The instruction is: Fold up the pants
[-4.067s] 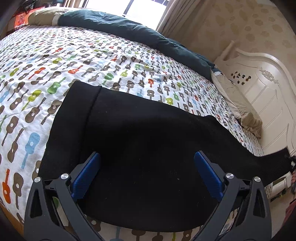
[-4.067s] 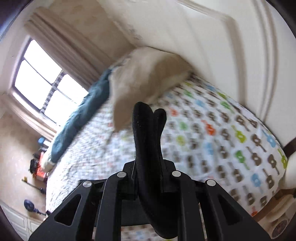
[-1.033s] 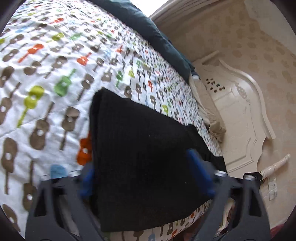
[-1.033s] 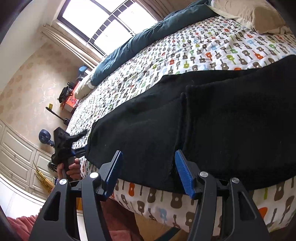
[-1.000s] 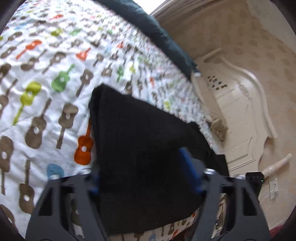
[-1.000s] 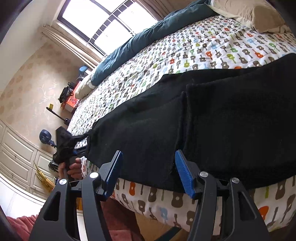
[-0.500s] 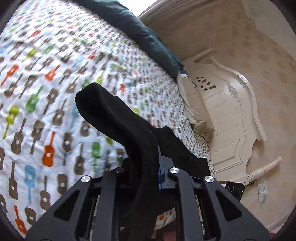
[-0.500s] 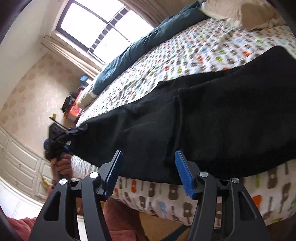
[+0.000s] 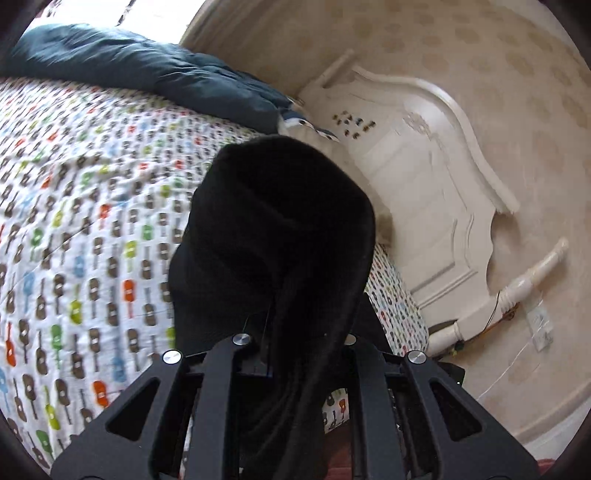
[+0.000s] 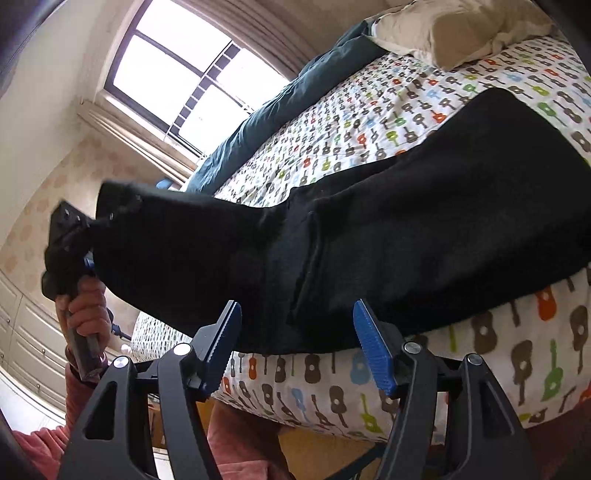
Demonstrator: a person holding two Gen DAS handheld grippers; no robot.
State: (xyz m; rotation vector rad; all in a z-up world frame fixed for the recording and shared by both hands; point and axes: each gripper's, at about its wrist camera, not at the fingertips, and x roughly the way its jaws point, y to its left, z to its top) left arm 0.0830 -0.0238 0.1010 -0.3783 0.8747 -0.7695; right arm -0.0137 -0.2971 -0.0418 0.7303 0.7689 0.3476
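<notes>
Black pants point(image 10: 424, 229) lie across the guitar-print bed sheet point(image 10: 406, 373). Their left end is lifted off the bed. My left gripper point(image 9: 288, 328) is shut on that end, and the bunched black cloth point(image 9: 280, 221) drapes over the jaws and hides the fingertips. In the right wrist view the left gripper point(image 10: 79, 236) is at the far left, held up by a hand point(image 10: 83, 306). My right gripper point(image 10: 299, 332) hovers at the pants' near edge. Its jaws are opening and the blue pads point(image 10: 373, 347) do not press the cloth.
A dark teal duvet point(image 9: 147, 74) runs along the far side of the bed under the window point(image 10: 192, 66). A beige pillow point(image 10: 454, 29) lies by the white headboard point(image 9: 424, 184). The bed's near edge drops to the floor in front of me.
My left gripper shut on the pants' end and raised it off the bed, swinging towards the headboard. The right gripper shifted a little along the near edge, with its jaws slightly wider.
</notes>
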